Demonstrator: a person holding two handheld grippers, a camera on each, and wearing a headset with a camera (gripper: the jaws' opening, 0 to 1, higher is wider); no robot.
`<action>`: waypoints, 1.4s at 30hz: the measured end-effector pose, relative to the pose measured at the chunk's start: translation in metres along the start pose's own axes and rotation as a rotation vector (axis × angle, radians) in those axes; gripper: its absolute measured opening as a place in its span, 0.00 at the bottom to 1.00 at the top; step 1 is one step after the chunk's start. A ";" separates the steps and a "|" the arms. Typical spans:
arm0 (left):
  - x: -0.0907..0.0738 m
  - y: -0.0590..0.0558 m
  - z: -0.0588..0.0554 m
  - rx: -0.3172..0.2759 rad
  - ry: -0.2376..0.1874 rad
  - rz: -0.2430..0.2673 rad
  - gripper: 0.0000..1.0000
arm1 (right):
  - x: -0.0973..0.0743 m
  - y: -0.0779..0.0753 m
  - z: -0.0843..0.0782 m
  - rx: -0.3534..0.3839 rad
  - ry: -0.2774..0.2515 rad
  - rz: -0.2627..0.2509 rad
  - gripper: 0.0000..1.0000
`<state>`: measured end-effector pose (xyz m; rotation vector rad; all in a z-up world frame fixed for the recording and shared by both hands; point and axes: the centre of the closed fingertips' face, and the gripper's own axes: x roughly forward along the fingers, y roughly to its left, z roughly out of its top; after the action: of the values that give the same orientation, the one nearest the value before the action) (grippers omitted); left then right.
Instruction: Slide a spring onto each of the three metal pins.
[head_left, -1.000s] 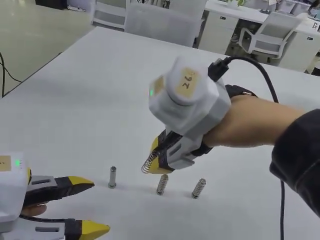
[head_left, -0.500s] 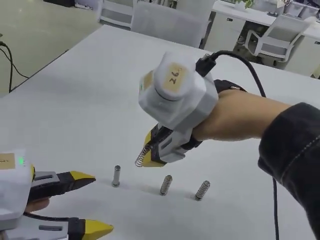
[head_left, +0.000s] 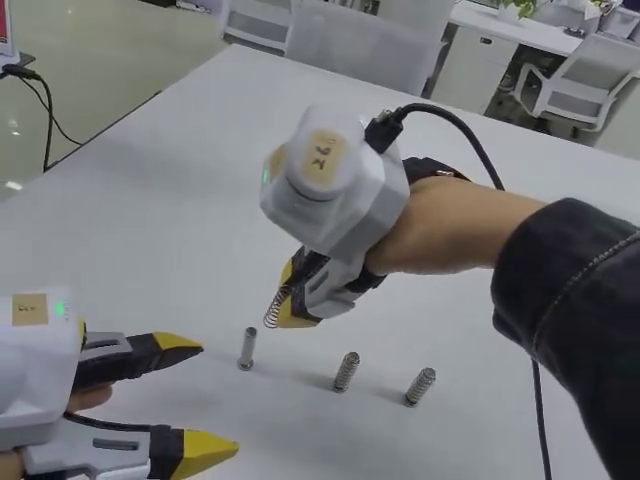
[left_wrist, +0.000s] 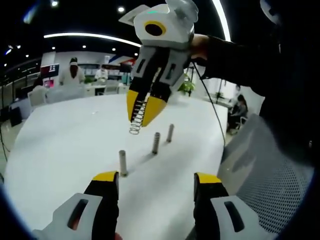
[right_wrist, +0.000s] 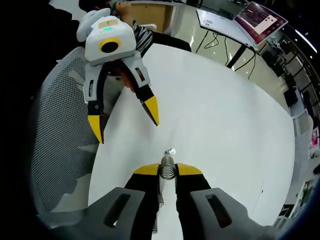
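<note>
I've got the right gripper (head_left: 290, 312) up over the white worktop (head_left: 150, 200), jaws clamped on 1 coiled steel spring (head_left: 275, 305). The spring is pinched btwn the yellow tips. Its lower part sticks out free, tilted, w/ the end in the air above and just to the side of the bare short metal pin (head_left: 247, 348), not on it yet. In the right gripper view that pin's top sits just beyond the spring's end. The other 2 in the row, the middle sprung pin (head_left: 346, 371) & the far-end sprung pin (head_left: 420, 386), each carry a spring already and stand upright. All 3 stand in 1 line, apart from each other. My left gripper (head_left: 210, 398) sits low at the near left in the head view, jaws wide apart w/ nothing btwn them. Its tips are aimed toward the bare pin but stop short of it.
</note>
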<state>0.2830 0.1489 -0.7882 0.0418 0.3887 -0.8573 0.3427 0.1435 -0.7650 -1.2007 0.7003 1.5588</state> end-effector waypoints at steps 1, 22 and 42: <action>0.000 0.000 0.000 0.001 0.002 0.001 0.56 | 0.001 -0.001 0.000 -0.001 0.003 0.001 0.08; -0.001 0.000 -0.003 0.024 0.012 0.003 0.56 | 0.028 -0.007 0.001 -0.024 0.044 0.039 0.08; -0.001 0.001 -0.002 0.021 0.010 0.010 0.54 | 0.041 -0.009 -0.001 -0.021 0.063 0.065 0.08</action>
<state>0.2825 0.1513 -0.7902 0.0670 0.3892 -0.8520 0.3511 0.1608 -0.8027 -1.2583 0.7724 1.5917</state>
